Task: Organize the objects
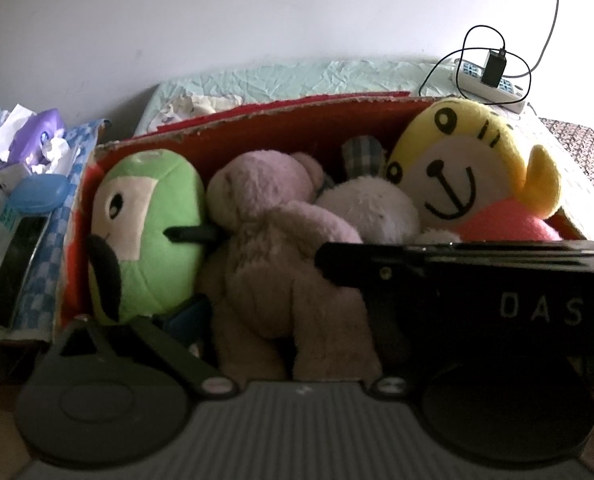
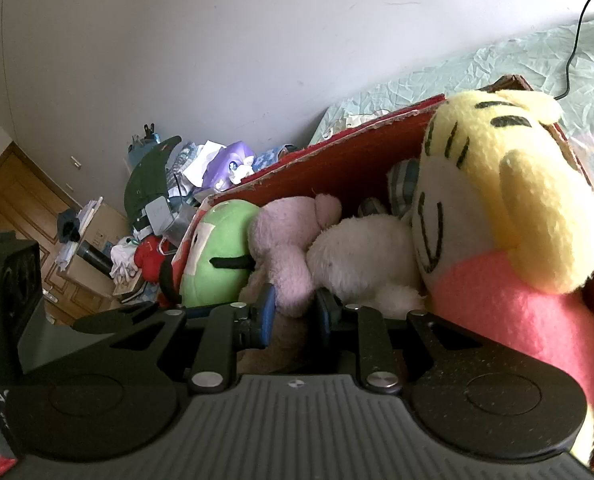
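- Left wrist view: a red cardboard box with torn edges (image 1: 257, 124) stands on a bed covered by a wrinkled pale green sheet (image 1: 297, 76), and four soft toys lie packed side by side inside it.
- From the left these are a green plush toy with a cream face (image 1: 149, 232), a pale pink plush bear (image 1: 281, 264), a white fluffy plush toy (image 1: 373, 204) and a yellow plush tiger with a smiling white face and pink body (image 1: 469, 168).
- The left gripper (image 1: 293, 320) hangs over the pink bear with its jaws spread wide, the bear lying between them unpinched.
- The black body of the right gripper (image 1: 477, 280) crosses the lower right of this view, above the box.
- A white power strip with a black charger plugged in (image 1: 493, 78) lies on the sheet behind the box.
- A heap of papers and packaging (image 1: 25, 160) sits just left of the box.
- Right wrist view: the right gripper (image 2: 295, 308) has its blue-padded jaws closed on a limb of the pale pink plush bear (image 2: 285, 244).
- The green toy (image 2: 217, 252) is on the bear's left, the white toy (image 2: 365, 256) and yellow tiger (image 2: 509, 208) on its right, all inside the red box (image 2: 337, 152).
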`<state>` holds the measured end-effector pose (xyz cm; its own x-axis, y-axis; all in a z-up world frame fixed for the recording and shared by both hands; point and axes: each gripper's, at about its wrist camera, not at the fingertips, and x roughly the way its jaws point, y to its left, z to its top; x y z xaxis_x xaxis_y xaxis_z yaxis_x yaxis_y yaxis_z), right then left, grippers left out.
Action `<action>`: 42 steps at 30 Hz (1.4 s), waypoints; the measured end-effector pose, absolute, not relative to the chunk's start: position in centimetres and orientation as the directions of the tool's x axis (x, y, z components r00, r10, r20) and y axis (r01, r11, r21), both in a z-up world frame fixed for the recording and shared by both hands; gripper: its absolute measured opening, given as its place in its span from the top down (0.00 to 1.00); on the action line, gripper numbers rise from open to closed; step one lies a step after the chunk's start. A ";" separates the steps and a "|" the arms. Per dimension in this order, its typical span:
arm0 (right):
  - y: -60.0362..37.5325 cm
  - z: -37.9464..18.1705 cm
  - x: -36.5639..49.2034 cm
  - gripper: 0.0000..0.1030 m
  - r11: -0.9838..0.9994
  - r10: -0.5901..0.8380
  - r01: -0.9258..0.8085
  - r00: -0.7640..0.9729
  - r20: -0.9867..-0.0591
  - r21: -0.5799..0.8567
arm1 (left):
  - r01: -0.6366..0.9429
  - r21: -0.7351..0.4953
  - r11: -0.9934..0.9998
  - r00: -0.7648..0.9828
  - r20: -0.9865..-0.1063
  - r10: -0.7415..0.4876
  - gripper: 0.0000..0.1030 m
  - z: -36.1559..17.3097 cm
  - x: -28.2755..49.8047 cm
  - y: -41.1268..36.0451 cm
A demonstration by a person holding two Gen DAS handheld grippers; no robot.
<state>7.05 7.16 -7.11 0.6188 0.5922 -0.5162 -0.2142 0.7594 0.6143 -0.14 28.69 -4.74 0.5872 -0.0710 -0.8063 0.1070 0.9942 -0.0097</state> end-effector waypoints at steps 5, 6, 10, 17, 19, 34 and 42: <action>7.2 -6.9 6.8 0.77 0.766 0.585 -0.213 0.621 -0.521 0.606 | 0.102 -0.007 0.995 0.582 -0.811 -0.066 0.00 -4.8 0.0 28.6; 7.2 -6.9 6.8 0.77 0.768 0.583 -0.213 0.621 -0.523 0.604 | 0.101 -0.008 0.995 0.581 -0.812 -0.065 0.00 -4.8 0.0 28.6; 7.2 -6.7 6.6 0.77 0.775 0.576 -0.209 0.621 -0.532 0.596 | 0.096 -0.009 0.995 0.579 -0.813 -0.063 0.00 -4.8 0.0 28.6; 7.5 -6.3 5.9 0.76 0.810 0.536 -0.208 0.642 -0.548 0.549 | 0.090 -0.003 0.996 0.574 -0.817 -0.054 0.00 -4.7 0.0 28.5; 7.5 -6.3 5.8 0.73 0.811 0.531 -0.208 0.653 -0.540 0.546 | 0.086 0.003 0.996 0.573 -0.818 -0.047 0.00 -4.7 0.0 28.4; 5.2 -5.4 3.4 0.63 0.753 0.573 -0.246 0.701 -0.424 0.610 | 0.021 0.051 0.998 0.588 -0.808 0.029 0.01 -3.4 -1.4 27.5; 2.7 -4.6 1.5 0.62 0.684 0.615 -0.268 0.712 -0.339 0.679 | -0.026 0.049 0.998 0.606 -0.794 0.054 0.01 -1.8 -2.6 26.9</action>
<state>1.50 2.69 -4.59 0.7122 0.6149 -0.3387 -0.2677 0.6839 0.6787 -2.58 26.92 -1.82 0.6058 0.0544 -0.7938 -0.0258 0.9985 0.0488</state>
